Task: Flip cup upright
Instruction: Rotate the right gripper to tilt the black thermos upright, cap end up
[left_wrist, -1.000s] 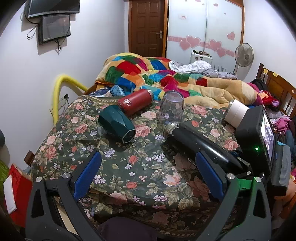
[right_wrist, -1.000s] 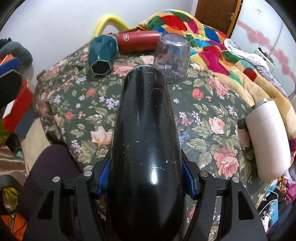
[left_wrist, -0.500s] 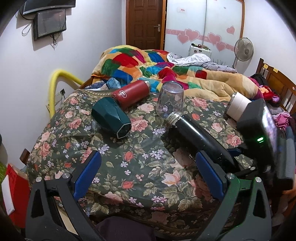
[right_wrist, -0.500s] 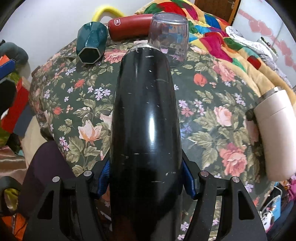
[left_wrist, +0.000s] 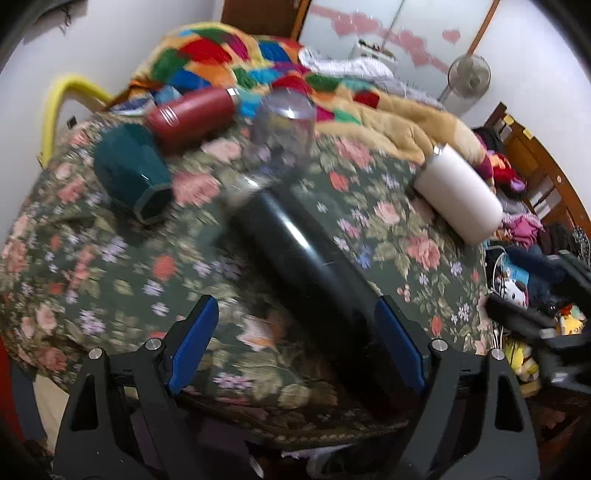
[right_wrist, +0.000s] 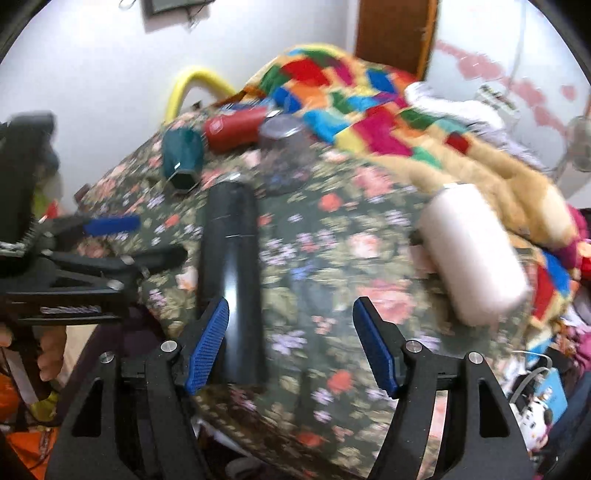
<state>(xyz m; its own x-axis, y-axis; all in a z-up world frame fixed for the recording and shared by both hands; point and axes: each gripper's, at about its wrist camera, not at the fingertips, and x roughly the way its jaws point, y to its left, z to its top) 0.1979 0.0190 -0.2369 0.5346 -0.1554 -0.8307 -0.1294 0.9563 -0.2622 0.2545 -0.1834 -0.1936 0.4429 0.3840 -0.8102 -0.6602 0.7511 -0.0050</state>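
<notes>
A long black flask (left_wrist: 306, 273) lies on its side on the flowered bed cover (left_wrist: 110, 280); it also shows in the right wrist view (right_wrist: 232, 266). My left gripper (left_wrist: 295, 343) is open, with the flask's near end lying between its blue pads but not gripped. My right gripper (right_wrist: 291, 347) is open and empty, with the flask just by its left pad. A clear glass cup (left_wrist: 284, 129) stands upside down behind the flask. A dark green cup (left_wrist: 133, 173), a red flask (left_wrist: 192, 114) and a white flask (left_wrist: 458, 192) lie on their sides.
A multicoloured quilt (left_wrist: 258, 66) is heaped at the back of the bed. A yellow tube (left_wrist: 59, 99) curves along the left wall. Clothes and toys (left_wrist: 524, 295) are piled to the right of the bed. A wooden door (right_wrist: 395, 33) stands behind.
My right gripper has opened and let go of the black flask, which now lies on the bed. My left gripper has moved right so that the flask's end sits between its open fingers.
</notes>
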